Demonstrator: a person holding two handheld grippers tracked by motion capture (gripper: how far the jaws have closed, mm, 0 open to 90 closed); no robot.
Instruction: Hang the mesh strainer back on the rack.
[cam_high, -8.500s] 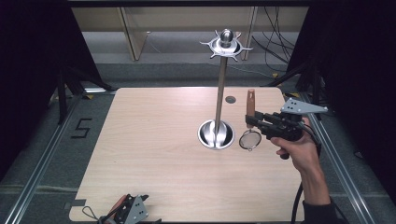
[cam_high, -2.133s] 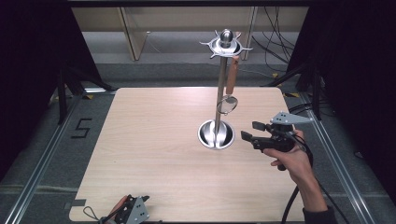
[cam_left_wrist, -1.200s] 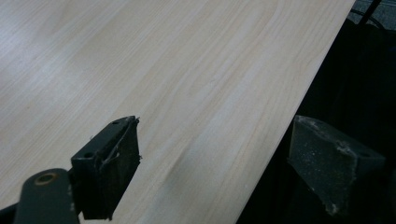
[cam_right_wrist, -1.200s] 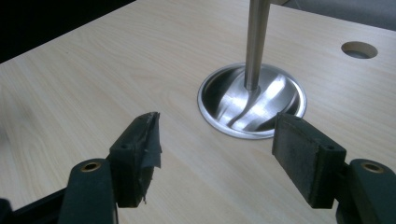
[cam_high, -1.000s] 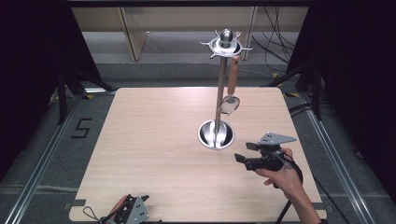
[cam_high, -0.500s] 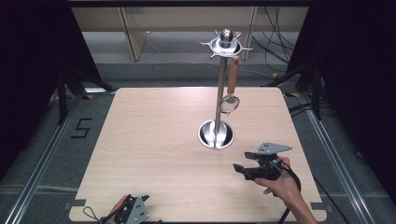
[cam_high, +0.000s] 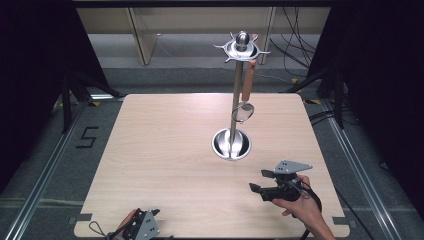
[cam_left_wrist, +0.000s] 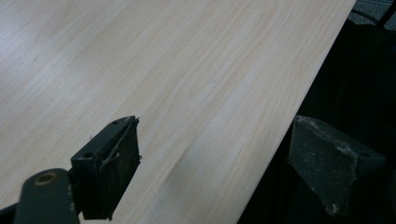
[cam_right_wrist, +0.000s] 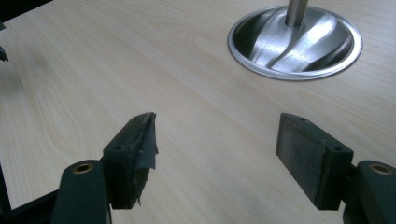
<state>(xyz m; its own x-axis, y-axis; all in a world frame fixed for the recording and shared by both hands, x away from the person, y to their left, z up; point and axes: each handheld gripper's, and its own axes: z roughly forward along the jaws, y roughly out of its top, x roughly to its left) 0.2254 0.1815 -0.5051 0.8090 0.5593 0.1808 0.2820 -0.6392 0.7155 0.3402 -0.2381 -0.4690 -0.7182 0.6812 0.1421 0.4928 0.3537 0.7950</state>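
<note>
A steel stand rises from a round base (cam_high: 231, 144) (cam_right_wrist: 299, 44) in the middle of the table, with a ring of hooks (cam_high: 242, 48) at its top. A small strainer (cam_high: 243, 111) with a copper-brown handle hangs from one hook beside the pole. My right gripper (cam_high: 258, 181) (cam_right_wrist: 217, 140) hovers low over the table, near and right of the base. It is open, its jaws have just been opening, and nothing is between them. My left gripper (cam_high: 150, 216) (cam_left_wrist: 215, 149) rests at the table's near left edge, open and empty.
The light wooden table (cam_high: 165, 150) has bare room left of the stand. Dark curtains flank both sides, and cables (cam_high: 300, 50) lie on the floor behind. A metal rail (cam_high: 45, 170) runs along the left side.
The strainer, once in my right gripper, now hangs on the stand. My right gripper has drawn back toward the near edge and sunk lower. The left gripper stayed put.
</note>
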